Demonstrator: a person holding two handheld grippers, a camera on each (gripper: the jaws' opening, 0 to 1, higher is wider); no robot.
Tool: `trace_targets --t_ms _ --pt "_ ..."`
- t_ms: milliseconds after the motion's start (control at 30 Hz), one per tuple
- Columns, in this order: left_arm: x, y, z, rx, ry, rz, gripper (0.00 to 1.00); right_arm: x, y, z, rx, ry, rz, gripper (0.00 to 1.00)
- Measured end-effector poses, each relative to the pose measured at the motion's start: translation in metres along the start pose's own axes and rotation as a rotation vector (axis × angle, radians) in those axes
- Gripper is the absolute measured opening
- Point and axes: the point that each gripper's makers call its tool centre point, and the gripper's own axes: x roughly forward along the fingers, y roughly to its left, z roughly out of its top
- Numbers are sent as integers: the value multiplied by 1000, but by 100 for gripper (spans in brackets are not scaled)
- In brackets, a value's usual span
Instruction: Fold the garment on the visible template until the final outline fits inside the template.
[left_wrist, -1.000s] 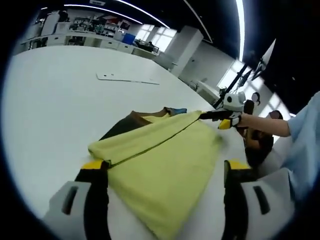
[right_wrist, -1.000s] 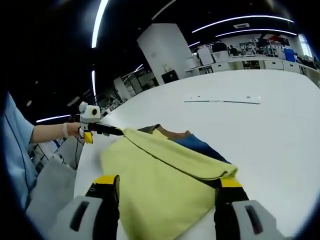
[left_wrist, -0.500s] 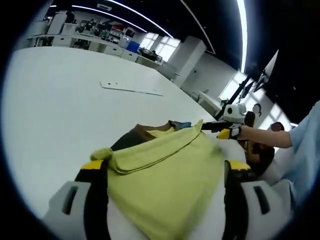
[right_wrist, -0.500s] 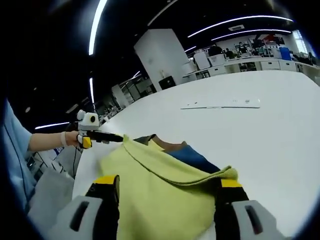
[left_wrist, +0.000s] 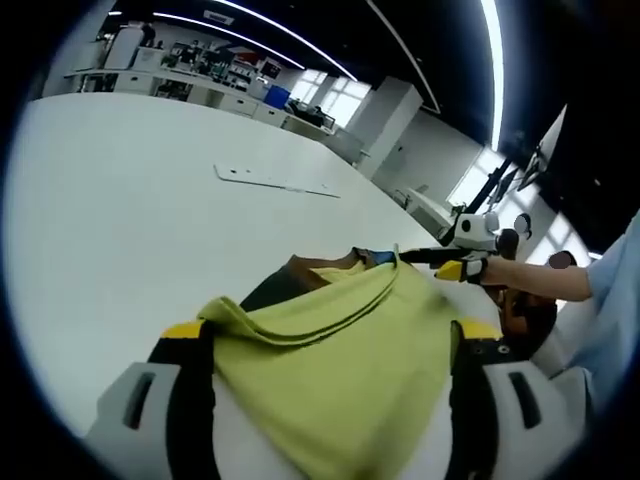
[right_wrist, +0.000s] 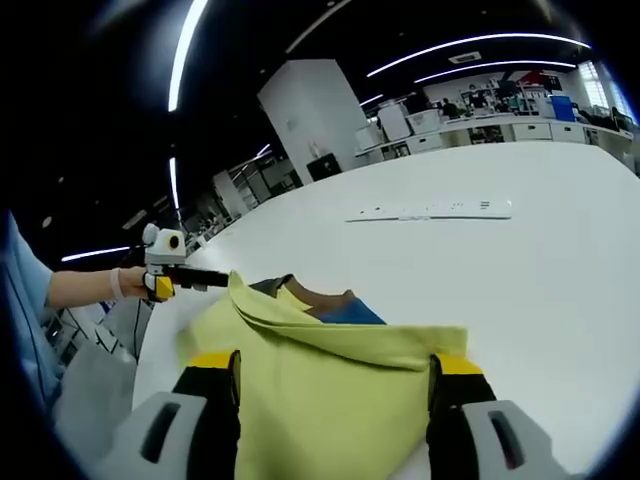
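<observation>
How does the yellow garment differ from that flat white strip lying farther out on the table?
The yellow garment is bulky cloth, creased and partly lifted off the white table; the white strip lies flat and looks thin and stiff. The garment is bright yellow over brown and blue parts; the strip almost matches the table. The garment is between the jaws, held at a corner by the right gripper; the strip lies apart, untouched. Both rest on the table.

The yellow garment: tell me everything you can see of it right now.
The yellow garment is soft knit-like cloth, lifted off the white table with its near edge doubled into a fold. The right gripper pinches one corner; the left gripper pinches the other. Brown and blue fabric lies beneath its far edge.
</observation>
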Motion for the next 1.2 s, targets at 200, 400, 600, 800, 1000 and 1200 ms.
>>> trace_targets --t_ms 200,400,600,800,1000,1200 --pt "4 5 1 -33 -9 12 97 1 -7 3 20 -13 -22 76" --pt "6 8 1 -36 -11 20 98 -1 -9 4 24 -12 -33 75" --pt "5 8 1 -37 -10 16 97 -1 -9 3 22 -10 -30 76" --pt "3 5 0 -25 -3 14 99 -2 -6 3 28 -12 -24 78" --pt "-4 -2 2 30 -1 16 99 -5 1 3 -7 -7 -12 82" --pt "-10 -6 -4 101 33 26 99 -12 13 2 -85 3 14 89"
